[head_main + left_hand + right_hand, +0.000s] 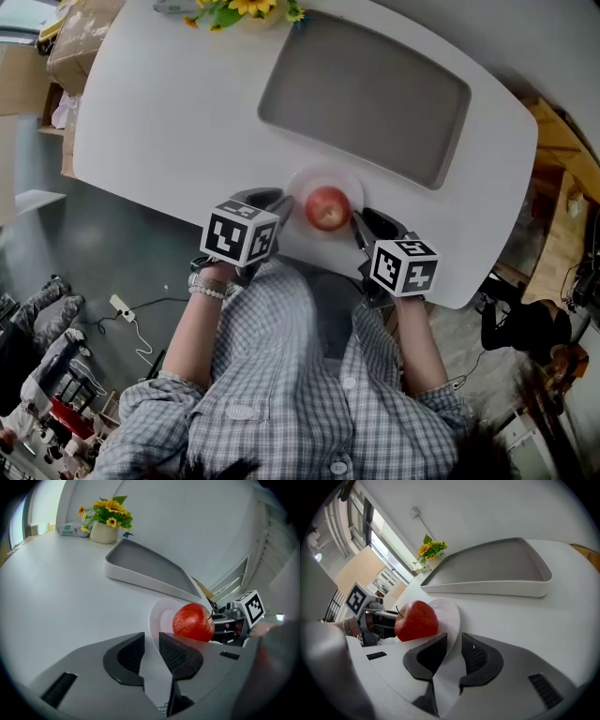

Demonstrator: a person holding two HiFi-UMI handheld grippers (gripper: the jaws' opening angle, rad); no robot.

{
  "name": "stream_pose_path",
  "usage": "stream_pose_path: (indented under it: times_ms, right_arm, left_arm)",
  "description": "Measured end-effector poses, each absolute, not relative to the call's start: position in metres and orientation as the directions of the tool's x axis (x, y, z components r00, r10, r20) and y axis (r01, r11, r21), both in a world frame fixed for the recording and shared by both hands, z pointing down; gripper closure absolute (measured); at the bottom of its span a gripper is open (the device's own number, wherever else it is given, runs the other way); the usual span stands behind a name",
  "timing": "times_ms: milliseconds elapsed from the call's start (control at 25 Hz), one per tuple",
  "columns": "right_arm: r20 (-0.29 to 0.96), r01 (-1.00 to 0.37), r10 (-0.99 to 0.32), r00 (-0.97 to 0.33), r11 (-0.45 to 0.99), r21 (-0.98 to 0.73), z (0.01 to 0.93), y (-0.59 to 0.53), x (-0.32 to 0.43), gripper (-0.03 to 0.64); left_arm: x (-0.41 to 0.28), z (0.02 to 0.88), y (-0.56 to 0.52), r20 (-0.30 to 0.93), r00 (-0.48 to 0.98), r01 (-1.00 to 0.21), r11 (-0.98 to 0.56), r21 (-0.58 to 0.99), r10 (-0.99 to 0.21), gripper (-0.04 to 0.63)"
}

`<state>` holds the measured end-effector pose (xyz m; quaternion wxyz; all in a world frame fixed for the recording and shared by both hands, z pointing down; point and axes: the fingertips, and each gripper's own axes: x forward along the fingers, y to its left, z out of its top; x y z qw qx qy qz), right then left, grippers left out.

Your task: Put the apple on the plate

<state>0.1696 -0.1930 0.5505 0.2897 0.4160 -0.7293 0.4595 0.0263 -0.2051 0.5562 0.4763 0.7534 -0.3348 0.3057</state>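
The white table (169, 112) is carrying everything. The grey tray (366, 89) is lying just beyond the plate, its long side turned toward it. A pot of sunflowers (246, 9) is standing well beyond the plate, past the tray's left end, with a small packet (72, 529) beside it. The plate (349, 180) is sitting near the table's near edge, and the apple (327, 207) is resting on it, stem up. Nothing is lying between the plate and either gripper.

The left gripper (152, 644) is resting low at the plate's left side, pointing toward the rim. Its jaws are drawn nearly together, with only a narrow slit between them, and they are gripping nothing. The right gripper (453, 644) is mirroring it at the plate's right side. Its jaws are likewise clenched to a thin gap and empty, and the rim is lying just ahead of them. The apple is sitting between the two grippers, and neither is touching it. Both forearms in checked sleeves (281, 375) are reaching forward from the person's body toward the plate.
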Motion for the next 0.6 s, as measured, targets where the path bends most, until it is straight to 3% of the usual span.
stream_pose_path:
  times_ms: [240, 600]
  right_arm:
    - [0.798, -0.867, -0.338, -0.498, 0.219, -0.448, 0.5522, -0.1916, 0.1676, 0.534]
    - [0.78, -0.853, -0.355, -0.516, 0.13, -0.505, 0.5526, -0.1927, 0.171, 0.541]
  left_arm:
    - [0.0305, 0.5584, -0.2015, 0.742, 0.652, -0.747, -0.301, 0.592, -0.159, 0.517]
    - [0.0318, 0.5588, -0.2061, 0.614, 0.769, -0.634, -0.088, 0.769, -0.177, 0.554]
